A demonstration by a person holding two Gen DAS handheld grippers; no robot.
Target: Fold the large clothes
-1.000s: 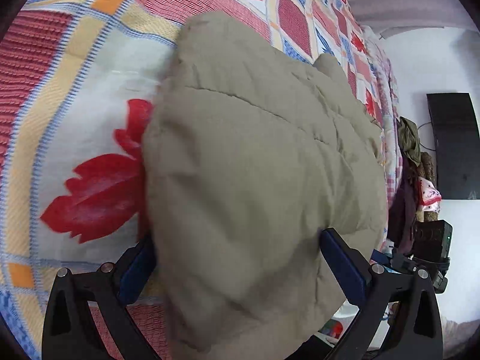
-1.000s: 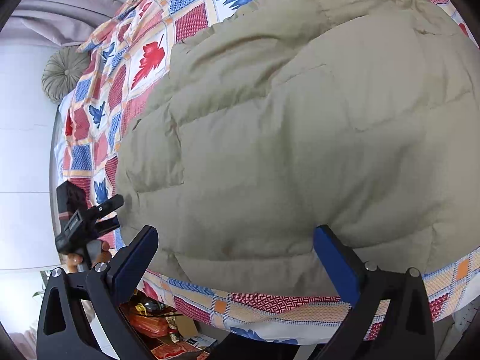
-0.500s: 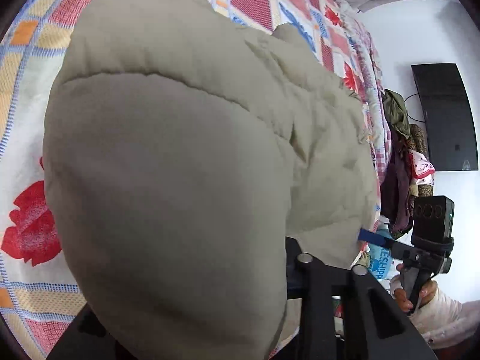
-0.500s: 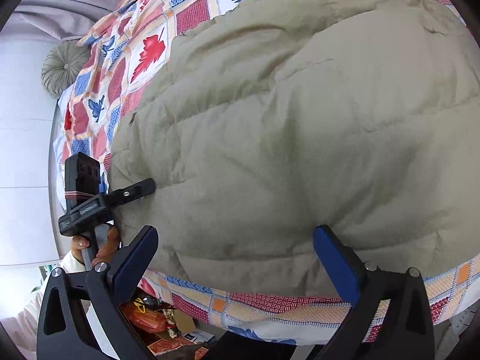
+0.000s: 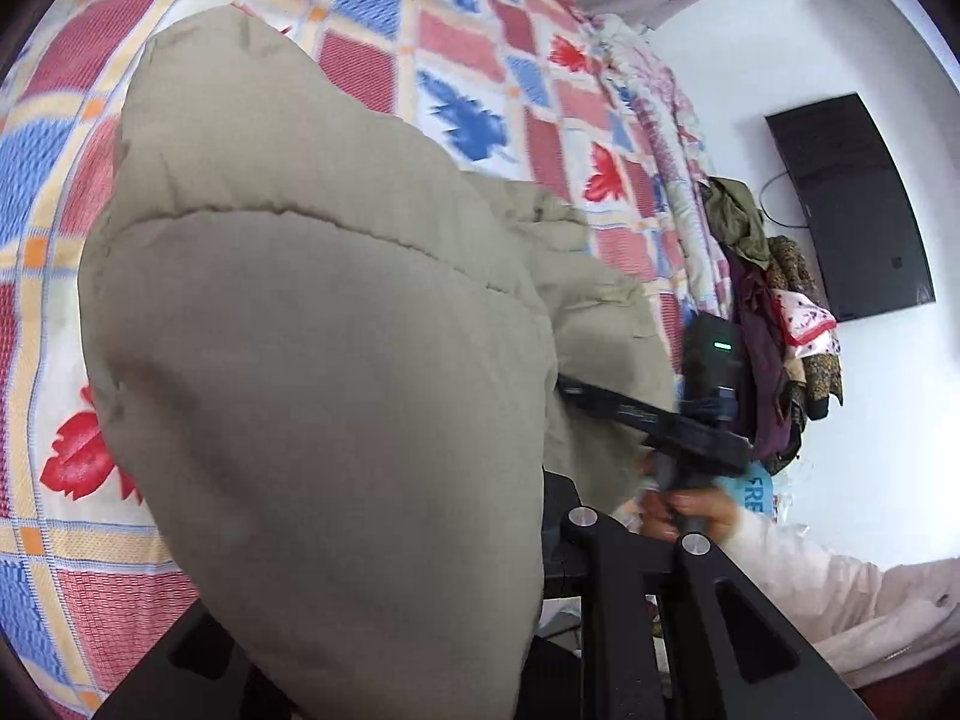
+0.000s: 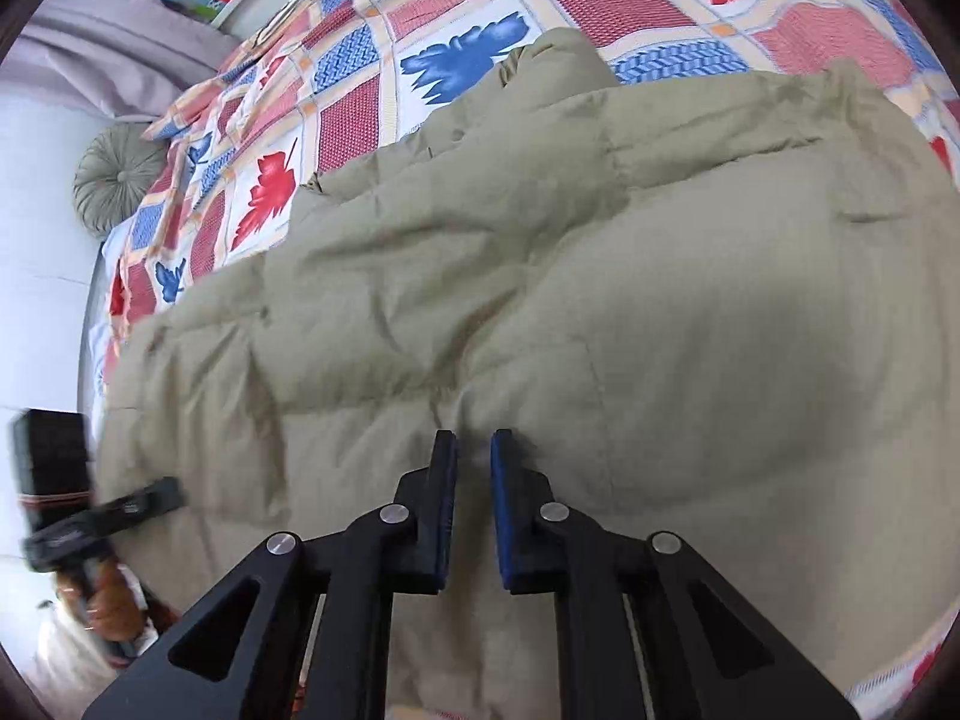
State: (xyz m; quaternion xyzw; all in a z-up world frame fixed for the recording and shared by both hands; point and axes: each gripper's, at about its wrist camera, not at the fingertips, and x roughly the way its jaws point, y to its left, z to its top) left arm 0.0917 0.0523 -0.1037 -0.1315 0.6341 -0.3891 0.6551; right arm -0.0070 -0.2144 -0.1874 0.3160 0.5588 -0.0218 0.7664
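Note:
A puffy khaki quilted jacket [image 6: 540, 276] lies spread on a patchwork bedspread [image 6: 456, 12]. My right gripper [image 6: 474, 450] is shut on a pinch of the jacket's near edge, its blue pads close together with fabric between them. In the left wrist view a lifted fold of the jacket [image 5: 312, 396] bulges over my left gripper [image 5: 540, 516] and hides its fingertips; it is shut on that fold. The right gripper also shows in the left wrist view [image 5: 654, 414], at the jacket's edge. The left gripper shows in the right wrist view [image 6: 114, 510], at the jacket's left edge.
The bedspread [image 5: 456, 60] has red and blue leaf squares. A round grey cushion [image 6: 117, 177] lies by the bed's far corner. A dark wall screen [image 5: 852, 204] and a heap of hanging clothes [image 5: 774, 324] stand past the bed's edge.
Both grippers closed on the jacket's edge: the left half a second ago, the right just now. The left gripper has lifted its fold higher.

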